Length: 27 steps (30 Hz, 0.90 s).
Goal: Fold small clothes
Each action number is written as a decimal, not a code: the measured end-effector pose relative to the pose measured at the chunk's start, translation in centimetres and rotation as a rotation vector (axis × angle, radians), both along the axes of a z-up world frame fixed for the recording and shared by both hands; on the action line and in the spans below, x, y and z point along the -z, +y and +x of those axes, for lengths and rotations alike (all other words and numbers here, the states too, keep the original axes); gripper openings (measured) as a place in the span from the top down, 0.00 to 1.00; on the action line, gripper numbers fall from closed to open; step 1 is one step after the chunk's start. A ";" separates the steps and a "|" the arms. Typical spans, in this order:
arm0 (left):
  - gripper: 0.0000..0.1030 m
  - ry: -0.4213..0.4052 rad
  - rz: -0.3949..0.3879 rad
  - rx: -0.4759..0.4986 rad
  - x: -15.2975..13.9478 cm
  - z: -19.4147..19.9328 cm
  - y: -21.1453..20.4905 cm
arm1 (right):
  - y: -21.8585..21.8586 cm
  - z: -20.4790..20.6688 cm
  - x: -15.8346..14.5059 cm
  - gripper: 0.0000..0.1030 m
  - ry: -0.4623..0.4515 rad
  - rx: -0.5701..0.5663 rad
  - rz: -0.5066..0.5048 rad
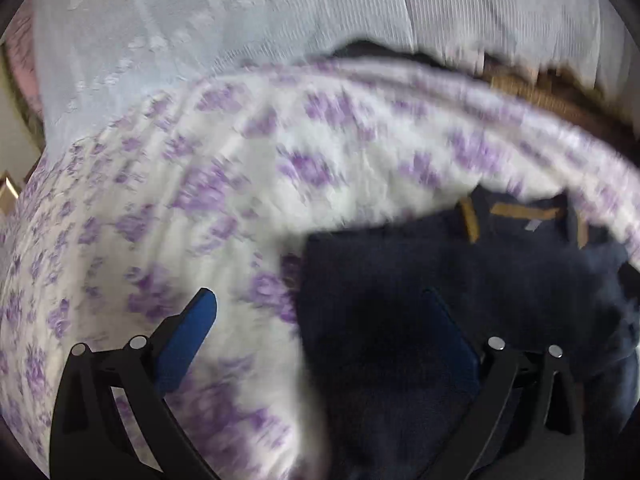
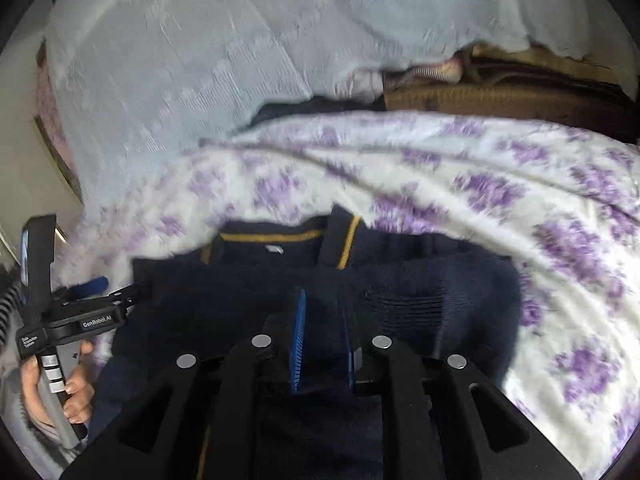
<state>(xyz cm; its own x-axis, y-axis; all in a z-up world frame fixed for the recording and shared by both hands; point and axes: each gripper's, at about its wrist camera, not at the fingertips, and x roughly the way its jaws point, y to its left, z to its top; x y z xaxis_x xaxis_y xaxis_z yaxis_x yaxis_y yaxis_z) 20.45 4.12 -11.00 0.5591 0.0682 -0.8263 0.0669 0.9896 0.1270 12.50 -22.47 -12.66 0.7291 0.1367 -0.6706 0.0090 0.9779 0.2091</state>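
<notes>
Navy garment (image 2: 400, 280): dark blue knit with mustard-yellow trim at the collar and a small pale label inside the neckline. It lies on the floral sheet (image 2: 520, 200), collar toward the far side, body toward the camera. A ribbed section shows to the right of the collar. In the left wrist view the same garment (image 1: 400, 280) fills the lower right of the picture.

Floral sheet: white cloth with a purple flower print, rumpled, spread under and around the garment.

Pale cloth (image 2: 200, 60): a light grey-blue textured fabric covering the ground beyond the sheet.

Brown box-like object (image 2: 480, 96): at the far right edge, partly under the pale cloth. Striped pink-and-white fabric (image 2: 436, 70) shows at its upper edge; whether that fabric sits inside it cannot be told.

Right tool (image 2: 322, 344): blue-padded jaws nearly closed, a narrow gap between them, positioned over the garment; no cloth is visibly pinched between the pads.

Left tool (image 1: 324, 308): jaws spread wide, one pad over the sheet, the other over the garment, nothing clamped. In the right wrist view it (image 2: 116, 288) appears at the left edge, its handle gripped by a hand (image 2: 68, 384).
</notes>
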 end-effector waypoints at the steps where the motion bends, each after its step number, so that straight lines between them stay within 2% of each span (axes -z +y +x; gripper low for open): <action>1: 0.04 0.023 -0.004 -0.001 1.0 0.4 0.2 | 0.2 0.9 1.1 0.84 0.037 -0.003 -0.018; 2: 0.04 0.009 -0.027 -0.009 1.3 0.3 0.5 | -0.1 1.6 2.4 0.84 0.069 -0.014 0.002; 4: 0.04 0.009 -0.033 -0.009 1.0 0.4 0.7 | -0.5 1.3 2.2 0.84 0.064 -0.013 0.043; 6: 0.04 -0.017 -0.014 -0.016 0.6 -0.1 0.6 | -0.4 0.6 1.9 0.86 0.046 -0.002 0.032; 7: 0.05 -0.042 -0.005 -0.013 -0.1 -0.9 0.6 | -0.2 -0.3 1.5 0.84 0.028 0.008 0.020; 10: 0.05 -0.113 -0.076 0.067 -2.6 -4.1 0.7 | 1.2 -2.5 0.2 0.81 -0.030 -0.031 -0.037; 12: 0.05 -0.108 -0.077 0.101 -2.6 -5.2 0.3 | 2.4 -3.3 0.4 0.75 -0.021 -0.055 -0.095; 14: 0.05 -0.060 -0.039 0.120 -1.1 -5.5 -0.8 | 2.9 -2.8 2.3 0.72 0.038 -0.066 -0.133; 15: 0.04 -0.023 0.002 0.125 0.2 -5.3 -1.4 | 2.9 -2.7 2.2 0.72 0.034 -0.065 -0.134; 18: 0.04 -0.045 0.018 0.117 0.2 -6.0 -1.7 | 2.7 -3.1 2.1 0.73 0.033 -0.065 -0.129; 20: 0.04 -0.050 0.003 0.100 0.0 -6.7 -1.3 | 2.5 -3.5 1.9 0.73 0.027 -0.056 -0.120; 24: 0.04 -0.126 -0.052 0.093 -2.4 -7.8 0.0 | 2.3 -4.8 0.4 0.72 -0.018 -0.029 -0.104; 27: 0.04 -0.139 -0.095 0.102 -3.8 -7.4 -0.3 | 2.1 -3.8 -1.1 0.69 -0.031 -0.040 -0.061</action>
